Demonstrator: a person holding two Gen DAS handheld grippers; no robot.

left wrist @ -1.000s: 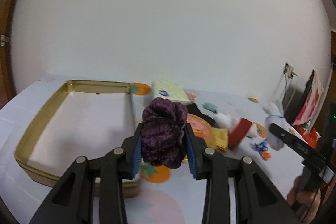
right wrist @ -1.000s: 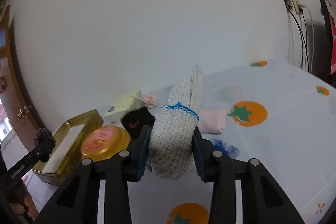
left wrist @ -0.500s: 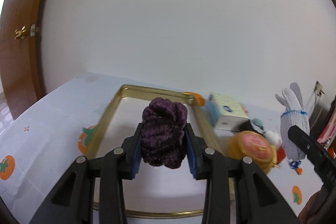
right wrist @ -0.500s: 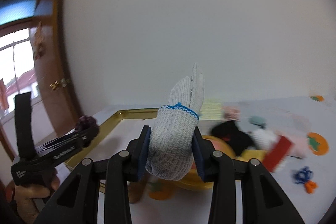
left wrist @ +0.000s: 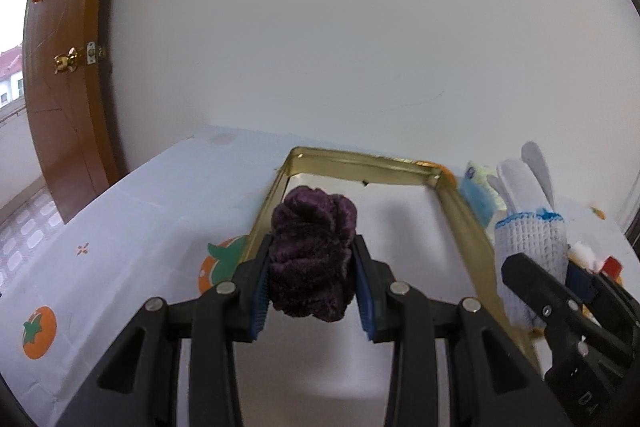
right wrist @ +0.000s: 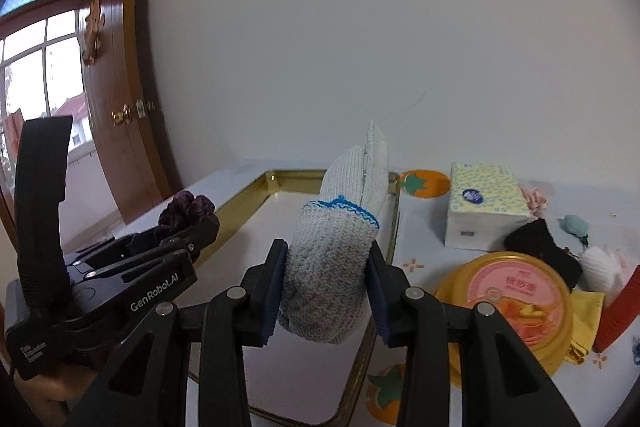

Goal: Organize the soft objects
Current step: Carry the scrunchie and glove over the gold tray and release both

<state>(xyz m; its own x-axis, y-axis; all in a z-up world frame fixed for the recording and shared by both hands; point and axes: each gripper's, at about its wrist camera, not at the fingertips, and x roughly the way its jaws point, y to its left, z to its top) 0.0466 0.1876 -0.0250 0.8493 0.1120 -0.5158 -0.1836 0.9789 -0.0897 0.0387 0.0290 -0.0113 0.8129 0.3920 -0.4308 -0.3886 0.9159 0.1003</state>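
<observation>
Left tool [left wrist: 312,289] is pinching a purple scrunchie [left wrist: 312,259] above the gold tray [left wrist: 460,215], while the right tool [right wrist: 326,301], nearer the tray's right rim, is gripping an upright knit glove [right wrist: 340,251] over it.

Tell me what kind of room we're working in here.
Probably a home, not a lab. A table under a persimmon-print tablecloth stands against a plain wall, beside a wooden door with a brass knob and a window. Household clutter lies on it: a tissue pack and a gold tray.
</observation>
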